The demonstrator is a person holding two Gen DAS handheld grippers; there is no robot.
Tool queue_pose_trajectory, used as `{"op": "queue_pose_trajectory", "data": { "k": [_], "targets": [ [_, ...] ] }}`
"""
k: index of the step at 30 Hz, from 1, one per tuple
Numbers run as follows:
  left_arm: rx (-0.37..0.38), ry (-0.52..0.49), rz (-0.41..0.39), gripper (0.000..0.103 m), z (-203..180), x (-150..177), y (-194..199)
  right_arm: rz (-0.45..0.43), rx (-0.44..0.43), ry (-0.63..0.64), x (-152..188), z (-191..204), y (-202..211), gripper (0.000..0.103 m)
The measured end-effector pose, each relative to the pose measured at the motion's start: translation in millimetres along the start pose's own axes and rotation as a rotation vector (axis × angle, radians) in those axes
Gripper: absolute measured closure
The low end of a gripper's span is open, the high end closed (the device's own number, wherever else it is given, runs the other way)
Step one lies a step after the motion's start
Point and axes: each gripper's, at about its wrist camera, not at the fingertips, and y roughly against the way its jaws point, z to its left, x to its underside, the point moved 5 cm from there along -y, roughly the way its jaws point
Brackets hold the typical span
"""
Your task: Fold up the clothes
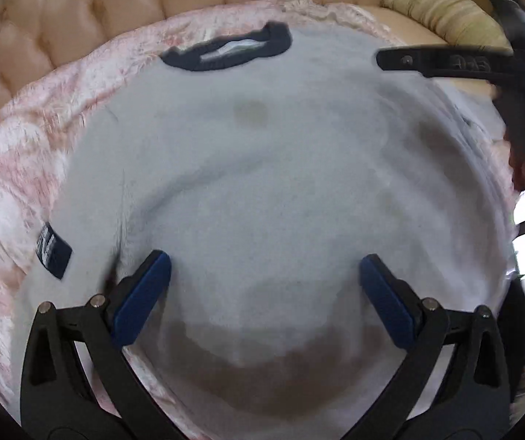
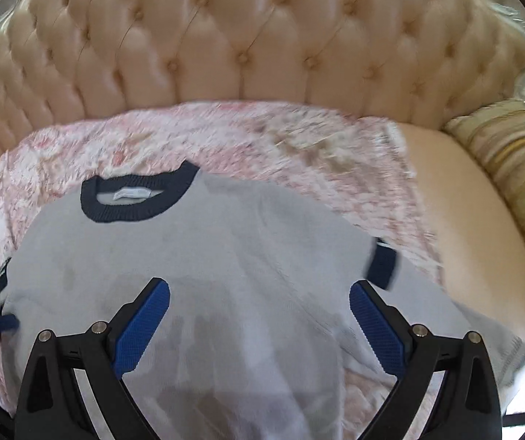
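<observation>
Two wide-spread grippers are held over one pale grey knitted pullover with navy collar and cuffs, which is laid flat on a pink and white patterned bedspread before a cream tufted headboard. Nothing is gripped by the left gripper or the right gripper; both sets of blue pads stand clear of the cloth. A side fold is judged the step in hand. The navy cuff at centre right should be pinched at its edge and carried inward, level. Open bedspread is available at upper right; a striped cushion bounds the far right.
</observation>
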Motion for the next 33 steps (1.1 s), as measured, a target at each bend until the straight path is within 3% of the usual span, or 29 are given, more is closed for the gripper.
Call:
{"op": "queue_pose_trajectory", "data": {
  "k": [3, 7, 13, 17, 20, 24, 28, 33],
  "targets": [
    [0.005, 0.027, -0.007, 0.0, -0.6, 1.1, -0.1, 0.079, -0.031, 0.026, 10.6, -8.6, -28.6, 0.0],
    [-0.009, 0.03, -0.008, 0.0, -3.2, 0.4, -1.4, 0.118, -0.05, -0.121, 15.9, -47.6, -33.7, 0.0],
    [-0.016, 0.037, -0.014, 0.0, -2.0, 2.1, 1.9, -0.052, -0.05, -0.005, 11.7, -27.1, 21.2, 0.0],
    [-0.017, 0.035, -0.012, 0.0, -2.6, 3.3, 2.8, -0.021, -0.029, 0.024, 25.0, -6.5, 20.0, 0.0],
    [-0.014, 0.033, -0.003, 0.0, -1.0, 1.4, 0.3, -0.023, -0.061, 0.038, 39.6, 14.4, 21.4, 0.0],
    [-0.015, 0.034, -0.007, 0.0, -1.5, 2.0, 0.4, 0.017, -0.019, 0.152, 72.9, 35.2, 12.1, 0.0],
    [-0.012, 0.033, -0.015, 0.0, -1.5, 2.4, 1.0, 0.017, -0.055, 0.082, 78.7, 11.7, 9.9, 0.0],
    [-0.013, 0.038, -0.015, 0.0, -1.9, 2.3, 1.2, 0.025, -0.007, 0.008, 76.4, -11.6, 19.3, 0.0]
  ]
}}
